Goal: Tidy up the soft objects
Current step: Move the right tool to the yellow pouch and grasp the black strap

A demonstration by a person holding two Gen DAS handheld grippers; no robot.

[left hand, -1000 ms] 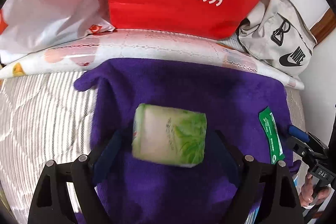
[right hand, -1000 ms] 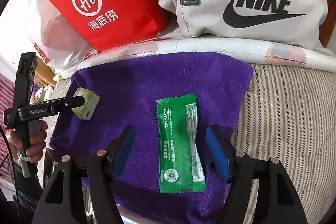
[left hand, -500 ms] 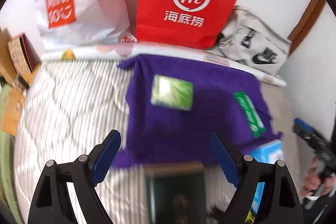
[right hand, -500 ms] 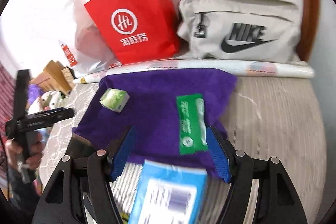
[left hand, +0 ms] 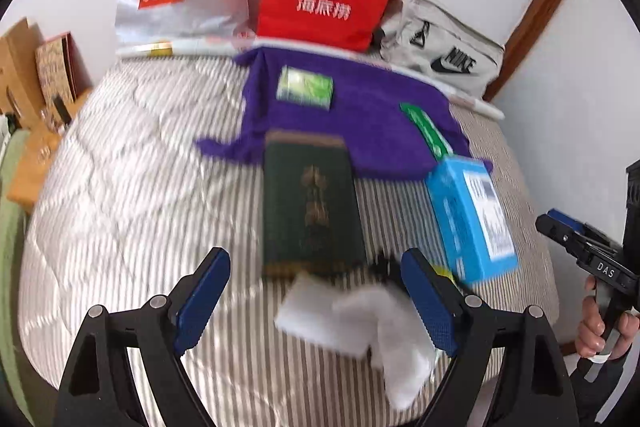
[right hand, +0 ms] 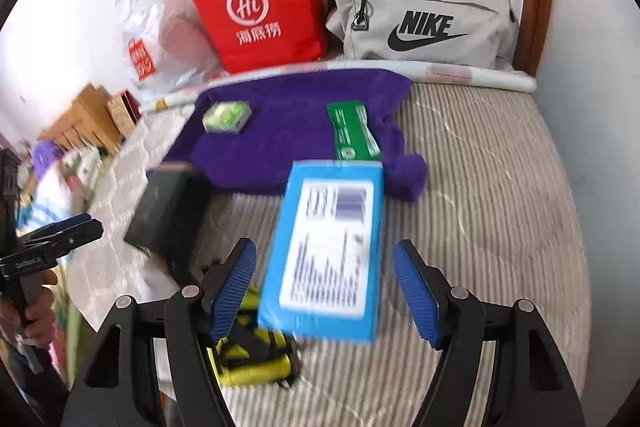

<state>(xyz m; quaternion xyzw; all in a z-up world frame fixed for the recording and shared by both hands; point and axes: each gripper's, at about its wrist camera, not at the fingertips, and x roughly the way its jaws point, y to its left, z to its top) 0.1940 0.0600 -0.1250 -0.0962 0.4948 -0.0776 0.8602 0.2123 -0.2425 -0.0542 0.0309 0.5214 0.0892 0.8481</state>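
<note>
Both grippers pulled back from fuzzy purple towel (left hand: 352,115); jaws wide, empty; rectangular blue box (right hand: 328,251) below right

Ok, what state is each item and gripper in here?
Purple fleece towel: spread flat, rumpled at the edges.
Green tissue pack: lying on the towel.
Green sachet: flat on the towel.
Blue box: lying label up.
Left gripper: open, empty.
Right gripper: open, empty.
</note>
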